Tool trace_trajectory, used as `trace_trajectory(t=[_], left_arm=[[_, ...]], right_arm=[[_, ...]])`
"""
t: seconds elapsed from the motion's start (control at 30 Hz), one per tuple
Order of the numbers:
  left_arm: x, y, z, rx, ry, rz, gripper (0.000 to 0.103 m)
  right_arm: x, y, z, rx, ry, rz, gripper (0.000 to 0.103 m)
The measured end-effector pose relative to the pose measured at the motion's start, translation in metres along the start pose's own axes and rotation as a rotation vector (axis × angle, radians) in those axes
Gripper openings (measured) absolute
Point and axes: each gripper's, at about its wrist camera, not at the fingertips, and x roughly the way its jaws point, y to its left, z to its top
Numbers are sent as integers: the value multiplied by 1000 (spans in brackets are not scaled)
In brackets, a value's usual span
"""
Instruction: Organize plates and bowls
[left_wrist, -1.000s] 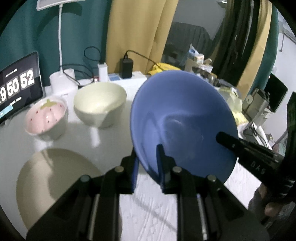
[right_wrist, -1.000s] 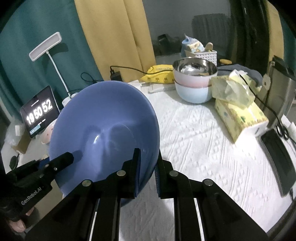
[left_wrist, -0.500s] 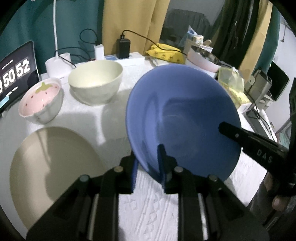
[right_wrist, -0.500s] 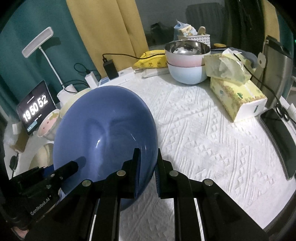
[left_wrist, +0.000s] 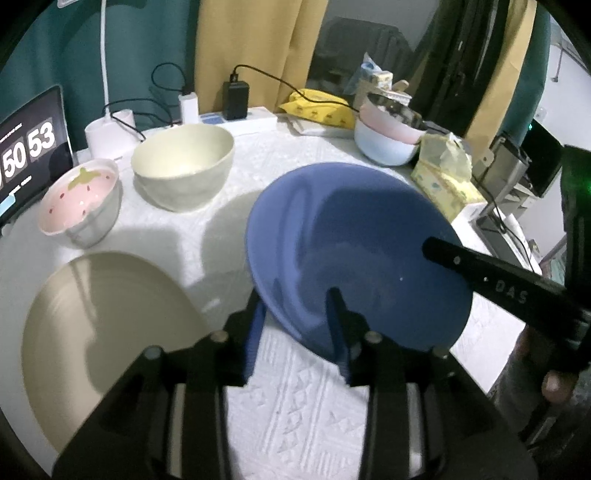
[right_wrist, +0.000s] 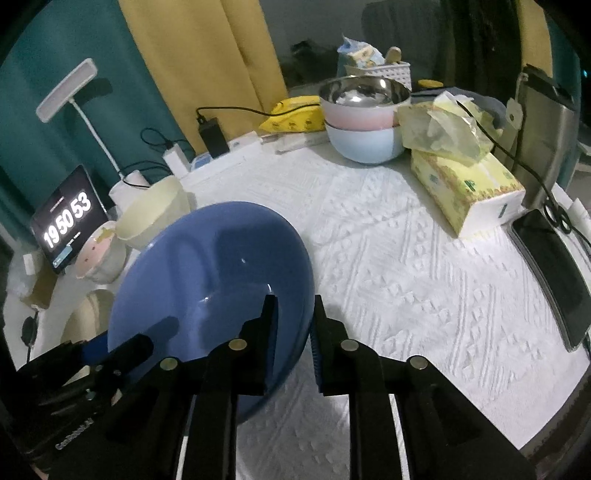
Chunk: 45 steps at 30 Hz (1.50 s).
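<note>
L wrist view: clock tablet (left_wrist: 31, 147) at far left reads "50 53", leading digits cut off by the frame edge; it read "50 52" a sec ago. "DAS" printed on the finger of the right gripper (left_wrist: 491, 280), which reaches in over the blue plate (left_wrist: 354, 254) from the right. Left gripper (left_wrist: 295, 317) straddles the plate's near rim, one finger outside, one inside; jaws opening, visible gap at the outer pad, so no clamp now. Plate was tilted up steeply a sec ago, now lies much lower on the white tablecloth (left_wrist: 295, 406), whether fully flat can't tell. Beige plate (left_wrist: 103, 339) lies to its left, near but apart; cream bowl (left_wrist: 183, 166) and strawberry bowl (left_wrist: 79, 206) stand behind, side by side. R wrist view: tablet (right_wrist: 68, 218) reads "19 50 53". Lettering on left gripper (right_wrist: 122, 347) body at lower left is blurred, unreadable. Right gripper (right_wrist: 293, 325) has the blue plate (right_wrist: 210, 280) rim between its fingers, jaws opening, gap beside the right pad, not clamped. Stacked bowls (right_wrist: 364, 122) (steel inside pink on pale blue) stand at the table's far side, next to the tissue box (right_wrist: 469, 184); print on the box too small to read. Desk lamp (right_wrist: 68, 92) behind the tablet.
</note>
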Motion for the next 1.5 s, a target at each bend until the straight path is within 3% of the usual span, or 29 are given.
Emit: trace_trajectory(t=[0.27,0.5,0.83,1.5], left_arm=[[-16,9,4,-15,-51,22,39],[-33,24,8,-37,-101,40,41],[-59,60,13,-77,-183,88,43],[-95,160,14,-147,-282,185,44]], right_arm=[[-16,-2,5,-14,-76,-64,38],[-34,11,15,-52,-142,-64,39],[-47,73,22,-148,-187,35,39],[-16,189,19,-294,-136,117,39]])
